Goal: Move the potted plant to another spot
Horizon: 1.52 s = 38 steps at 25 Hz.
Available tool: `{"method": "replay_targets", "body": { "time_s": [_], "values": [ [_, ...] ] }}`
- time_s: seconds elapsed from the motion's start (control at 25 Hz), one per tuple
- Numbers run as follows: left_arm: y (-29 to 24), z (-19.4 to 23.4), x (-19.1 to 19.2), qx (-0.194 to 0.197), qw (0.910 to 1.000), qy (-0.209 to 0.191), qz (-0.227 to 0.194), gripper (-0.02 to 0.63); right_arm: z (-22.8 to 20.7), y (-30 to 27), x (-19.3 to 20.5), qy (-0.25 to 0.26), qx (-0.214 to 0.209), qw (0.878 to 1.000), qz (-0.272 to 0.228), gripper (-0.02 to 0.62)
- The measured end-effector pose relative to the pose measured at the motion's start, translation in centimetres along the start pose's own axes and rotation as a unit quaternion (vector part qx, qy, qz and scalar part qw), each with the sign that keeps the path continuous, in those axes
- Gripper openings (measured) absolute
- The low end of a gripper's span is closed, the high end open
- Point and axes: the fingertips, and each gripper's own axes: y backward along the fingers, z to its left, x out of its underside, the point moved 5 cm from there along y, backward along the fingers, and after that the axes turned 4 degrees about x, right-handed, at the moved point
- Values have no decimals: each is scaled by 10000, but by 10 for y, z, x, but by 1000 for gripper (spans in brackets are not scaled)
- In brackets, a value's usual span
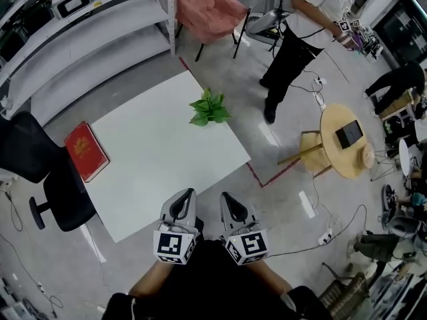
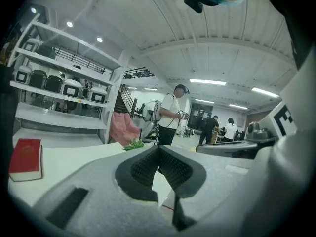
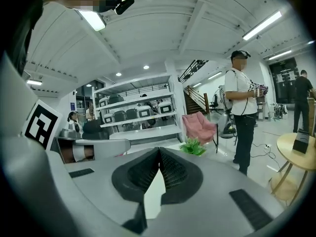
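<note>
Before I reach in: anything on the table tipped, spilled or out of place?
Nothing stands out. The potted plant sits near the table's far corner, nothing spilled around it; the red book lies flat at the left edge.

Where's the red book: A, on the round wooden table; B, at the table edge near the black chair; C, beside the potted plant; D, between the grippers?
B: the red book lies at the edge of the white table by the black office chair, apart from the potted plant.
</note>
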Motion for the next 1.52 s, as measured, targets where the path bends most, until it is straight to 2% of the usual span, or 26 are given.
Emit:
{"method": "replay_targets", "body": {
  "time_s": [0.16, 0.28, 0.56, 0.96, 1.24, 1.52],
  "values": [
    [-17, 25, -13, 46, 9999, -116, -25, 18, -2, -32, -8, 120, 48, 9999, 65, 12],
    [-22, 42, -16, 29, 10000, -32, -19, 18, 1, -52, -10, 177, 71, 9998, 100, 12],
    [-40, 55, -18, -31, 10000, 58, 75, 18, -10, -86, -19, 293, -74, 9993, 236, 12],
    [-81, 69, -31, -695, 9973, 247, 35, 18, -48, -148, -27, 628, -633, 9950, 455, 12],
    [-114, 74, -42, -1170, 9930, 184, -36, 18, -77, -193, -27, 869, -1061, 9884, 656, 12],
    [-134, 83, -46, -1388, 9901, 230, 8, 18, -99, -235, -14, 1298, -1213, 9784, 1057, 14]
  ]
}}
